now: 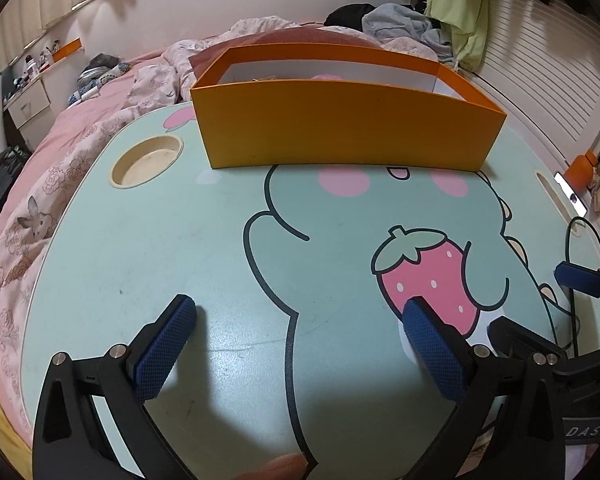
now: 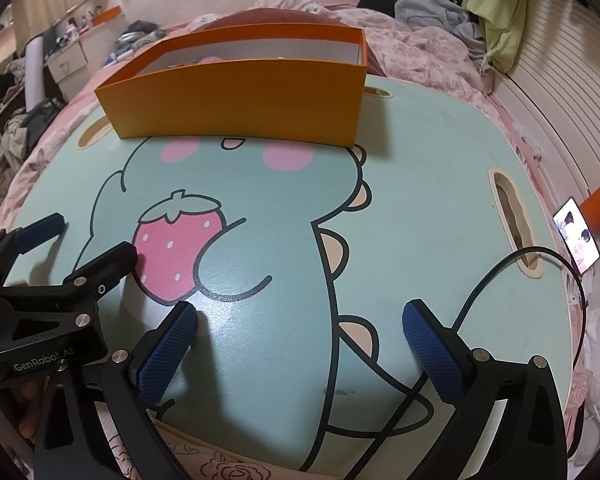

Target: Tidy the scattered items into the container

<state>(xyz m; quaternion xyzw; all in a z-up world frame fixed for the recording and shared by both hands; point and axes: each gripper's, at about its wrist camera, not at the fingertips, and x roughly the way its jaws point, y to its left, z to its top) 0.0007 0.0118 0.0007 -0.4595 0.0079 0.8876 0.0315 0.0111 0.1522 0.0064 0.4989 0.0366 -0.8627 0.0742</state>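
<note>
"GenRobot.AI" on left gripper

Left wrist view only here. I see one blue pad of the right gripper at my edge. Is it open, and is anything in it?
Observer: The right gripper is wide open over the tabletop, with nothing between its pads.
Operator: And the black cable at my right edge, where does it run?
Observer: It arcs from beside the handle slot, passes behind the gripper's right finger and heads for the near table edge.
Operator: Any loose items right of the orange box?
Observer: None that I can see. There is only a second slot in the table by the box's right end.
</note>
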